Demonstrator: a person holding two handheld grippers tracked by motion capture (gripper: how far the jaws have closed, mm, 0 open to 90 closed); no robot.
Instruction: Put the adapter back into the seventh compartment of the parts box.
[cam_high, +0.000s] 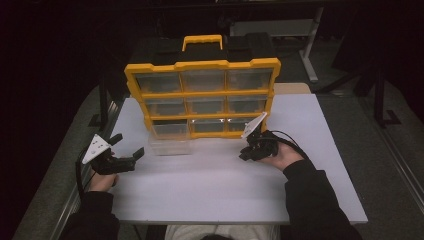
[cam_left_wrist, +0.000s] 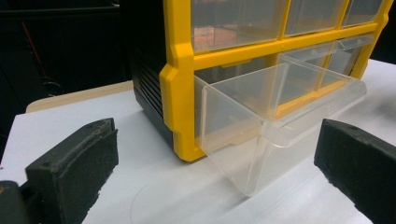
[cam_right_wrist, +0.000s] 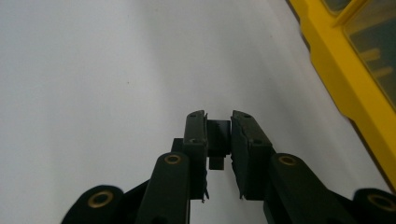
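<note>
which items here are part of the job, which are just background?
In play:
- small black part, pinched between the right gripper fingers
- clear drawer, pulled out at the organizer's bottom left
- yellow drawer organizer
- left gripper, fingers open, facing the drawer

Background:
- white table
- the organizer's other drawers, pushed in
- dark frames and a white stand behind

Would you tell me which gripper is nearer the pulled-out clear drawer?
Left. The left gripper sits just left of the clear drawer, open toward it; the right gripper is farther right, holding a small black part.
</note>
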